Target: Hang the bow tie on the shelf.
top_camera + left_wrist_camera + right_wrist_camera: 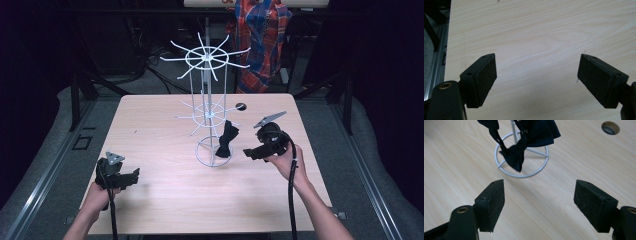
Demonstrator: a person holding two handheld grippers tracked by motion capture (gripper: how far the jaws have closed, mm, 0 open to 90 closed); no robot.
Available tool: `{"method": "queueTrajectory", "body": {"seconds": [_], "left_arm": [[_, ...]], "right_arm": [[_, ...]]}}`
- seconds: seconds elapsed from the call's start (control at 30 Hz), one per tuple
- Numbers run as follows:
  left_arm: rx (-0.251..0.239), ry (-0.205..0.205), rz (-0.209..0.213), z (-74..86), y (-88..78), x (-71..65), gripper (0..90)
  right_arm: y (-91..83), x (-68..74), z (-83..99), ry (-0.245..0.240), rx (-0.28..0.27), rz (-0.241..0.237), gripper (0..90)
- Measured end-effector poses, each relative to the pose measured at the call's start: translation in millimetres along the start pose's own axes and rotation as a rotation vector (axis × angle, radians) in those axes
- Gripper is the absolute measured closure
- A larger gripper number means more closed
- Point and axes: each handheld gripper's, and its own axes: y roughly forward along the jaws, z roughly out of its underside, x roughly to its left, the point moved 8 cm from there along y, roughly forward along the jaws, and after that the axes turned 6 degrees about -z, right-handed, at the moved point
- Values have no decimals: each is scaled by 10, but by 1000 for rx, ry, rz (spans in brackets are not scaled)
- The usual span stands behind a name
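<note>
A white wire display stand [207, 107] with two tiers of radiating hooks rises from a ring base [522, 155] at the table's middle. A dark bow tie [226, 140] hangs from a lower hook, its end dangling over the ring base [517, 152]. My right gripper [248, 152] hovers just right of the bow tie, open, with bare table between its pads [491, 205]. My left gripper [135, 176] rests near the front left of the table, open with nothing between its pads [485, 80].
The light wooden table [160, 200] has a round cable hole [241, 106] behind the stand. A plaid cloth [260, 40] hangs beyond the far edge. Dark frames and rails flank the table.
</note>
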Motion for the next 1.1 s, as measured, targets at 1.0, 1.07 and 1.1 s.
{"method": "queueTrajectory", "body": {"seconds": [1.0,1.07,1.1], "left_arm": [[6,0,5,-5,20,-21,161],[3,1,4,-14,24,-27,161],[2,3,5,-18,24,-34,161]], "right_arm": [[-83,-349,921,78,233,2,0],[-47,-405,997,84,265,12,0],[-21,-414,1017,94,269,-1,0]]}}
